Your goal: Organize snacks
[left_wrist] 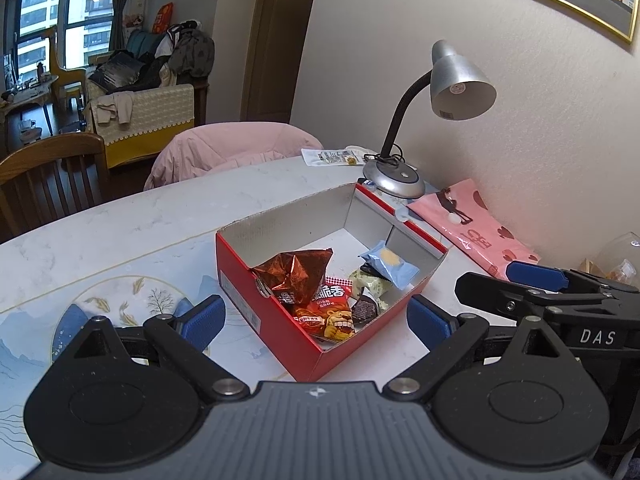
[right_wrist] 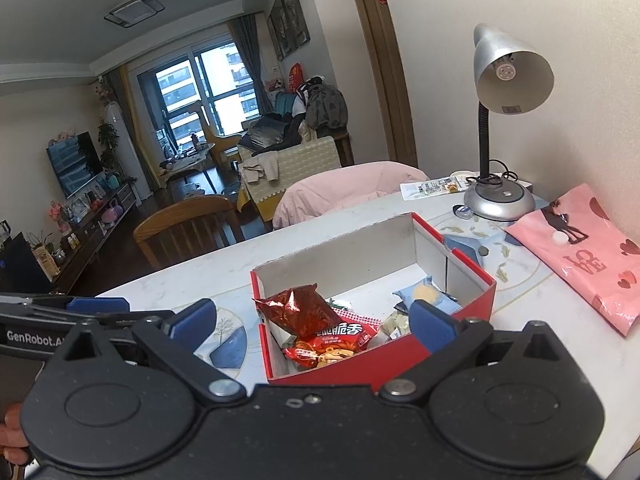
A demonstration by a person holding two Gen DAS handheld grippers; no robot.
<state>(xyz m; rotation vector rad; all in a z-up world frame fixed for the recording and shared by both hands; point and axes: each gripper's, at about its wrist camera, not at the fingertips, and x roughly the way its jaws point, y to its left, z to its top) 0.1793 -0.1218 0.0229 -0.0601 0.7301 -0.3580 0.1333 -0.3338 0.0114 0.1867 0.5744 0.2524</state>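
A red cardboard box (left_wrist: pixel 256 300) (right_wrist: pixel 476 296) stands on the marble table and holds several snacks: a crinkled brown-red foil bag (left_wrist: pixel 296 276) (right_wrist: pixel 298 308), a red chip bag (left_wrist: pixel 328 312) (right_wrist: pixel 336 340), a light blue packet (left_wrist: pixel 390 264) (right_wrist: pixel 426 294), and small dark and pale packets (left_wrist: pixel 370 298). My left gripper (left_wrist: pixel 314 320) is open and empty, hovering just in front of the box. My right gripper (right_wrist: pixel 314 320) is open and empty, also in front of the box. The right gripper also shows at the right of the left wrist view (left_wrist: pixel 536 276).
A silver desk lamp (left_wrist: pixel 460 80) (right_wrist: pixel 508 72) stands behind the box by the wall. A pink patterned bag (left_wrist: pixel 472 224) (right_wrist: pixel 580 248) lies to the right. A white snack packet (left_wrist: pixel 332 157) (right_wrist: pixel 430 188) lies near the lamp base. Chairs stand at the table's far side.
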